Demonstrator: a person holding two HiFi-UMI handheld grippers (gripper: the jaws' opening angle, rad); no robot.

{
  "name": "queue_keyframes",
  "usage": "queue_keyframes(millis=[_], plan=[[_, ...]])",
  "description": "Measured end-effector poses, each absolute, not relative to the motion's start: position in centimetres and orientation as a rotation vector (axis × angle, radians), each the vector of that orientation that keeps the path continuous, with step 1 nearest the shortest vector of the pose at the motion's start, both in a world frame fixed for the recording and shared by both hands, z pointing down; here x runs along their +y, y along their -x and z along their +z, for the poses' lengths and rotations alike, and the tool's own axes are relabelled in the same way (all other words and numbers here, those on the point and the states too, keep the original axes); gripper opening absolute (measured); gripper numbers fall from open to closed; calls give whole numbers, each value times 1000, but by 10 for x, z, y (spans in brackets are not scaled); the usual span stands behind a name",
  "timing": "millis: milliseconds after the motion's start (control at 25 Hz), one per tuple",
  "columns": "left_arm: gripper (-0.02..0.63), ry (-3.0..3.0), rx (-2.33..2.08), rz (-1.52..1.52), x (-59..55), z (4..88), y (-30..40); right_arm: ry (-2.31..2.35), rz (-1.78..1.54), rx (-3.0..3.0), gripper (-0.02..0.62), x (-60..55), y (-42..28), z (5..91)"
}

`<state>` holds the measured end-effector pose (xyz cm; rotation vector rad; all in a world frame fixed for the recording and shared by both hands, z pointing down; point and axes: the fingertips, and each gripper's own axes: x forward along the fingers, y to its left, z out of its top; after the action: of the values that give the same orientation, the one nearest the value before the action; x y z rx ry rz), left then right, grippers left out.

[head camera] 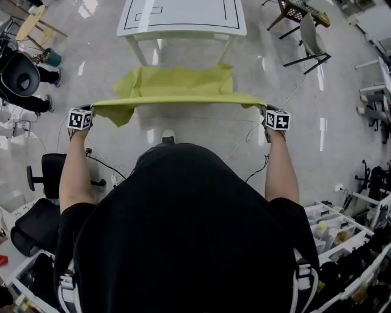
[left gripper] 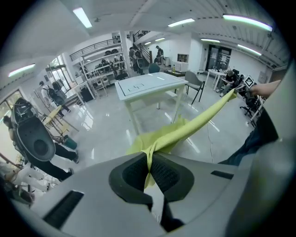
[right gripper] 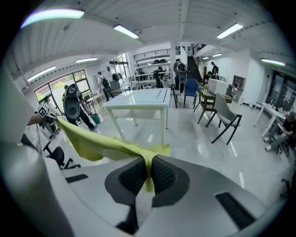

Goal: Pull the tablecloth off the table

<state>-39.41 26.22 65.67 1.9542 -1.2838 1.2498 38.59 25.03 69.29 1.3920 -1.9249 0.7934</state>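
Observation:
The yellow-green tablecloth hangs in the air, stretched taut between both grippers, clear of the white table beyond it. My left gripper is shut on the cloth's left corner; in the left gripper view the cloth runs out from between the black pads toward the other gripper. My right gripper is shut on the right corner, with the cloth pinched between its pads. The bare table stands a short way ahead.
A grey chair and a wooden one stand right of the table. A black office chair sits by my left side, and a person stands at far left. White storage bins are at lower right. Cables lie on the glossy floor.

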Motion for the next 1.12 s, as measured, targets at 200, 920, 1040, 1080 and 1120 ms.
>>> queue_keyframes(millis=[200, 920, 1040, 1080, 1120], plan=[[23, -1984, -1394, 1148, 235, 619, 394, -1499, 694, -2009, 18, 224, -383, 648], [23, -2113, -1723, 746, 173, 501, 407, -1777, 285, -2226, 18, 172, -360, 488], [23, -2164, -1755, 689, 165, 479, 400, -1800, 232, -2247, 18, 167, -355, 463], [23, -2182, -1765, 670, 162, 471, 397, -1807, 215, -2254, 18, 165, -353, 455], [23, -2199, -1774, 653, 160, 464, 395, -1815, 199, -2260, 18, 164, -352, 447]])
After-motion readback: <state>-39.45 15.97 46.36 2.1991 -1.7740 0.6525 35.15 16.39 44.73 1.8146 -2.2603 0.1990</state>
